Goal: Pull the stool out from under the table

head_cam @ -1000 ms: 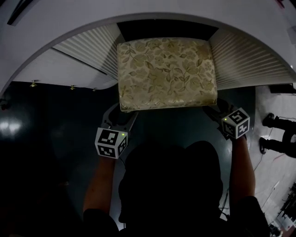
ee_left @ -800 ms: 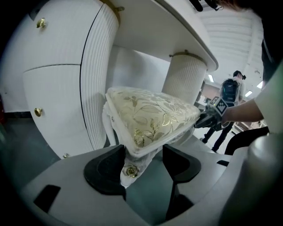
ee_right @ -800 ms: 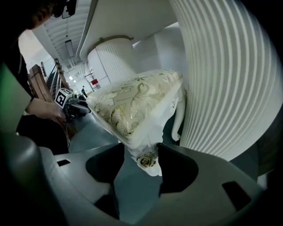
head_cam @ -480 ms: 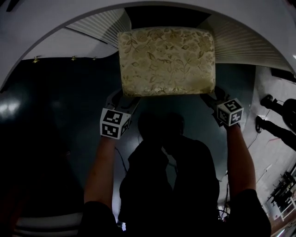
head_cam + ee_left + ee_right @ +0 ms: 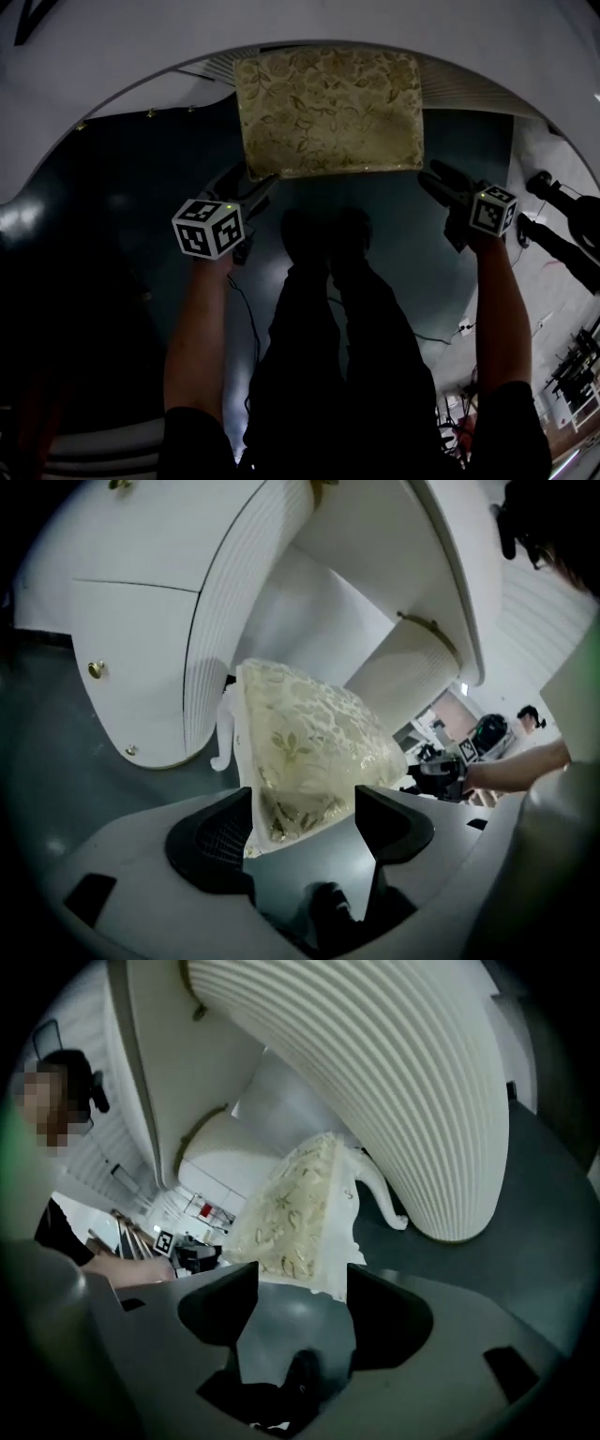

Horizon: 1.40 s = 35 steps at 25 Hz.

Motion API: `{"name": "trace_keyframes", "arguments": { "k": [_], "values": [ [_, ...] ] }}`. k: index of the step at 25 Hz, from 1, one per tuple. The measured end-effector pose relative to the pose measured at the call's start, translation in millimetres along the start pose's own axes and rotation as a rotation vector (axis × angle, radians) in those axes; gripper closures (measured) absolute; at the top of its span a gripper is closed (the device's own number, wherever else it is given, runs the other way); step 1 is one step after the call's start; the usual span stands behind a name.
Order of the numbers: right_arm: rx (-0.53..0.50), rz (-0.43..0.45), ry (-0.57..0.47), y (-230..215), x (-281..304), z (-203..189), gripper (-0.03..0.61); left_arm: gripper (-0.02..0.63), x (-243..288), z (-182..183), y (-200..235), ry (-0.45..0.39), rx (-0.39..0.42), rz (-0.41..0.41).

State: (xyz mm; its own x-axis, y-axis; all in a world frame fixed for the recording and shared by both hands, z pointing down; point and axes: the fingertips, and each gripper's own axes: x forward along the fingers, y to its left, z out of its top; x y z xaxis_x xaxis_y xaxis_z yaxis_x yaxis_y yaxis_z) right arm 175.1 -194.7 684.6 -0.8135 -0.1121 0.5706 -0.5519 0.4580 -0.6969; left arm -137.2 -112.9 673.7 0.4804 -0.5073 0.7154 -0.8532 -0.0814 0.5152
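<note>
A: Where is the stool (image 5: 328,112) found?

B: It is seen on the dark floor (image 5: 112,197), in the knee-space of the white table (image 5: 94,66). Nearly the whole patterned seat is shown clear of the table's curved rim. In the head view only the far edge is met by that rim.

A: What is made out along its edges?

B: The near edge is uncovered, and bare floor is shown between it and the person. In the left gripper view a curved white leg (image 5: 221,747) is seen at the stool's side. It is parted from a ribbed pedestal (image 5: 234,602) by a narrow strip of floor. In the right gripper view the other pedestal (image 5: 403,1091) is found near the opposite leg (image 5: 380,1194), with floor between them as well.

A: How are the tools held?

B: The left gripper (image 5: 258,180) is set at the near left corner. Its jaws have just been opening and are spread, and the seat's corner is framed between them without being pressed. The right gripper (image 5: 439,180) is held just off the near right corner. Its jaws are likewise spread, nothing is pinched, and the corner is seen beyond its tips.

A: Where is room left for moving?

B: Wide dark floor is shown to the left of the stool and on the person's side of its near edge. A narrower dark strip is left at its right.
</note>
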Motion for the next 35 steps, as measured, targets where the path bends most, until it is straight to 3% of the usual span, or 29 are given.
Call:
{"name": "trace_keyframes", "arguments": {
  "k": [4,9,13,18,22,28,35],
  "values": [
    [0.029,-0.006,-0.037,1,8,18,0.314,0.272,10,16,10,-0.027,-0.081,-0.004],
    [0.048,0.022,-0.055,0,35,41,0.301,0.266,15,21,13,-0.039,-0.094,0.000],
    [0.038,0.042,-0.014,2,46,41,0.299,0.265,18,20,13,-0.025,-0.087,0.018],
    [0.066,0.030,-0.039,4,48,40,0.299,0.265,16,21,15,-0.041,-0.095,0.006],
    [0.070,0.010,-0.053,7,49,41,0.299,0.216,19,18,21,-0.014,-0.126,0.017],
    [0.080,-0.002,-0.055,7,49,41,0.299,0.204,28,14,18,0.016,-0.235,-0.069],
    [0.143,-0.013,-0.039,12,48,25,0.299,0.204,27,19,21,0.077,-0.215,-0.046]
  ]
}}
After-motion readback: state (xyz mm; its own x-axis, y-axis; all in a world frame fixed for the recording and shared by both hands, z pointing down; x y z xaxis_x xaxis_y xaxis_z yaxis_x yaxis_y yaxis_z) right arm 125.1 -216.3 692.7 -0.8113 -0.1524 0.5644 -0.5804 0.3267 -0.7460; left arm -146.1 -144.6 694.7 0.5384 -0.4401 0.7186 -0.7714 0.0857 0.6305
